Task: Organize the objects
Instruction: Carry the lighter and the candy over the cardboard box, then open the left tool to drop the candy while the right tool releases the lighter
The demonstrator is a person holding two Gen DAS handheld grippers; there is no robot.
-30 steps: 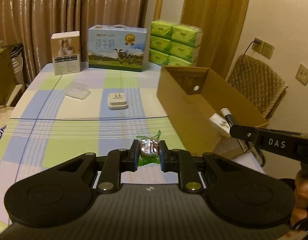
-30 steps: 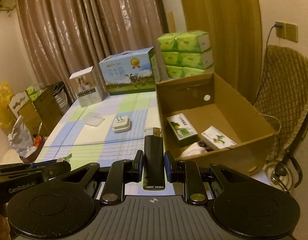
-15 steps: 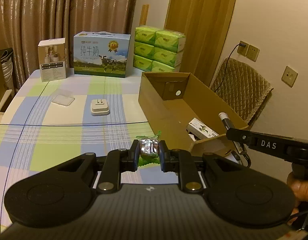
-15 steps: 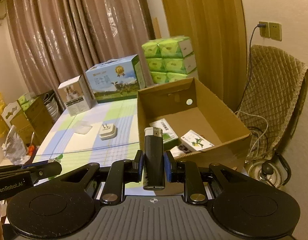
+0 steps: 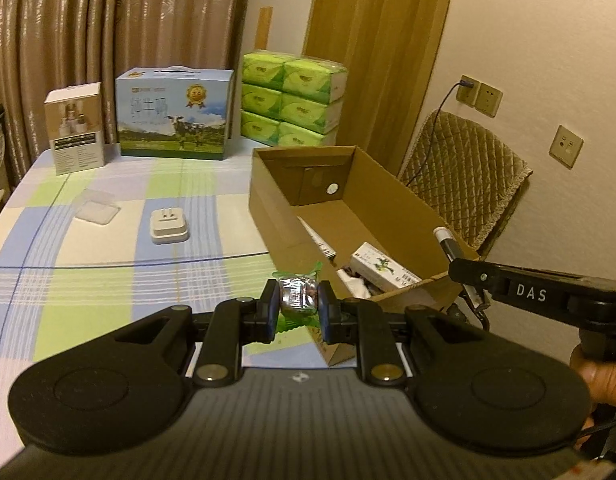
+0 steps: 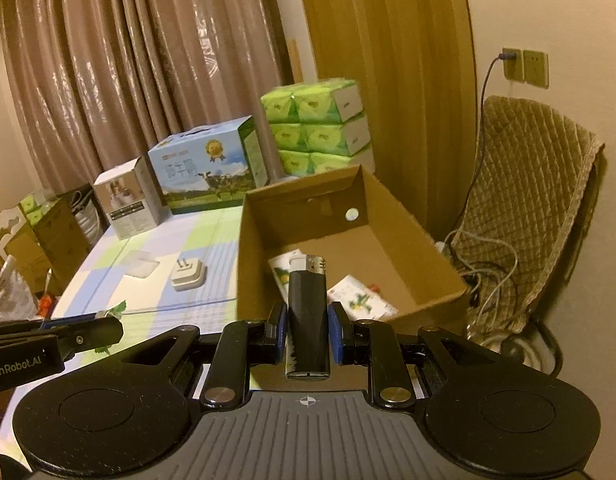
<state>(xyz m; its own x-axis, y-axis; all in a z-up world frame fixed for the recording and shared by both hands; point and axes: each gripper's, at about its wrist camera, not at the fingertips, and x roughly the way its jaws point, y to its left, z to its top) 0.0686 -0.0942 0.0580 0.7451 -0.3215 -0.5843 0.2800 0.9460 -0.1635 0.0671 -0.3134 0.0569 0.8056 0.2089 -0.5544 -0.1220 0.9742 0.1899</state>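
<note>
Left tool (image 5: 299, 312): matte black plastic, two round discs w/ recessed circles at the sides, ribbed grey panel betw. them w/ small crosshair mark, brass-coloured pivot screws on the linkage arms, blue-edged pads. Right tool (image 6: 307, 330): same build; seen from the left cam its side bar reads "DAS" in white. Left tool's side bar reads "GenRobot.AI".

On the table (image 5: 108, 264), the cardboard box (image 5: 276, 216) sits at the right edge. In it lie 2 small packets (image 6: 358, 298) near its front wall. Left of the box, toward the table's middle, lies a plug adapter (image 5: 169, 227), with a clear lid (image 5: 97, 207) further left. Along the far edge stand a small carton (image 5: 75, 127), a milk carton (image 5: 174, 114) and stacked tissue packs (image 5: 292, 98), left to right.
</note>
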